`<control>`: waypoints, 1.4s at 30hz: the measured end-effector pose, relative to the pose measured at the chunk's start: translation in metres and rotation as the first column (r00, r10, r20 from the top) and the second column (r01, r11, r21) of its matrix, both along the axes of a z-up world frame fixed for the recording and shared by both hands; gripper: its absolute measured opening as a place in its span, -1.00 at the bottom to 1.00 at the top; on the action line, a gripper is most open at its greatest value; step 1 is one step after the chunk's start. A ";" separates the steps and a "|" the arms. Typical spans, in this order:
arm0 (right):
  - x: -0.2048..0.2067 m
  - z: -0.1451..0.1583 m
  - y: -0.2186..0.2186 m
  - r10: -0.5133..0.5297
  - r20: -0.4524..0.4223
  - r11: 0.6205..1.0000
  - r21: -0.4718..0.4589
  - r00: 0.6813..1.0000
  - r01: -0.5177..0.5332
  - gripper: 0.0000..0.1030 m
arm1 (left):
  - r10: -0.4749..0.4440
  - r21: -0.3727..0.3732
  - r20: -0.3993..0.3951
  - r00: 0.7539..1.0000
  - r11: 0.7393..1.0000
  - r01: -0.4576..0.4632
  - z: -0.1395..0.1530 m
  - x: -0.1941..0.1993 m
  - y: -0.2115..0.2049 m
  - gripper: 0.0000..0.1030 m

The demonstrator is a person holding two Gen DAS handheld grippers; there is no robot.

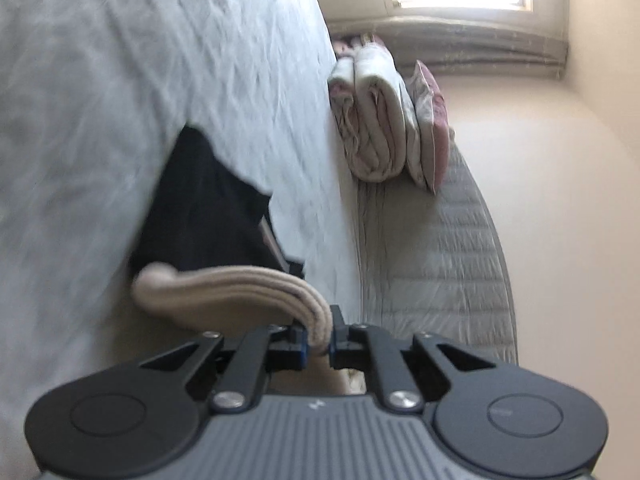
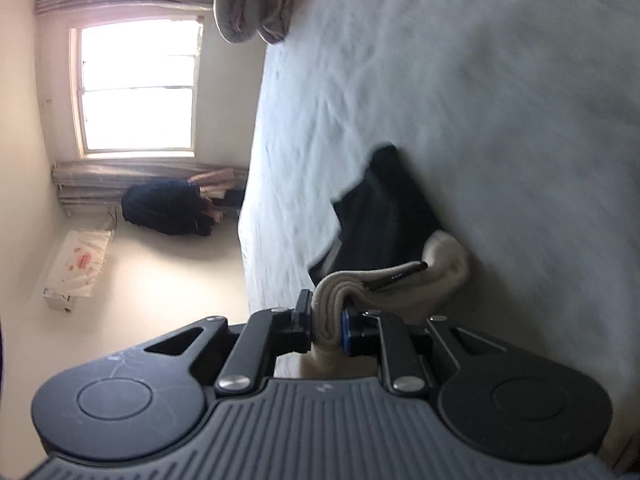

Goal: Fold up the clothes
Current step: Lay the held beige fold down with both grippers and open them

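A beige garment (image 1: 224, 292), folded into thick layers, hangs between both grippers above the bed. My left gripper (image 1: 318, 340) is shut on one bunched end of it. In the right wrist view the same beige garment (image 2: 384, 280) is pinched by my right gripper (image 2: 328, 326), which is shut on its other end. Behind it a black garment (image 1: 200, 208) lies on the white bed sheet (image 1: 120, 80); the right wrist view shows that black garment (image 2: 384, 208) too. Both views are tilted and motion-blurred.
Folded cream and pink bedding (image 1: 372, 120) and a pink pillow (image 1: 430, 124) are stacked at the bed's edge beside a grey quilted mattress side (image 1: 440, 260). A window (image 2: 136, 88), dark clothes pile (image 2: 168, 208) and white box (image 2: 76, 268) stand by the wall.
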State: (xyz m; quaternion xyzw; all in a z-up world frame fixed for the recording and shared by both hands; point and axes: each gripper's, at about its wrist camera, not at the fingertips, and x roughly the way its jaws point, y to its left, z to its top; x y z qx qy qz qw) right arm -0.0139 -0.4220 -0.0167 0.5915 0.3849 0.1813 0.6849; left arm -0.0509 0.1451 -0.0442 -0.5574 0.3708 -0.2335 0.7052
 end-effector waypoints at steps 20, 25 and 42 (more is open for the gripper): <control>0.063 -0.030 -0.017 -0.171 0.183 0.970 -0.138 0.968 0.198 0.26 | 0.164 0.244 0.165 0.973 0.949 -0.201 -0.021 0.085 0.012 0.17; 0.061 -0.010 0.011 -0.011 0.277 0.903 -0.410 0.961 0.128 0.26 | 0.055 0.479 0.265 0.963 0.859 -0.181 -0.001 0.090 -0.005 0.25; 0.062 -0.014 0.078 0.159 0.481 0.548 -0.770 0.862 0.328 -0.82 | 0.021 0.677 0.458 0.888 0.639 -0.364 0.009 0.086 -0.050 -0.86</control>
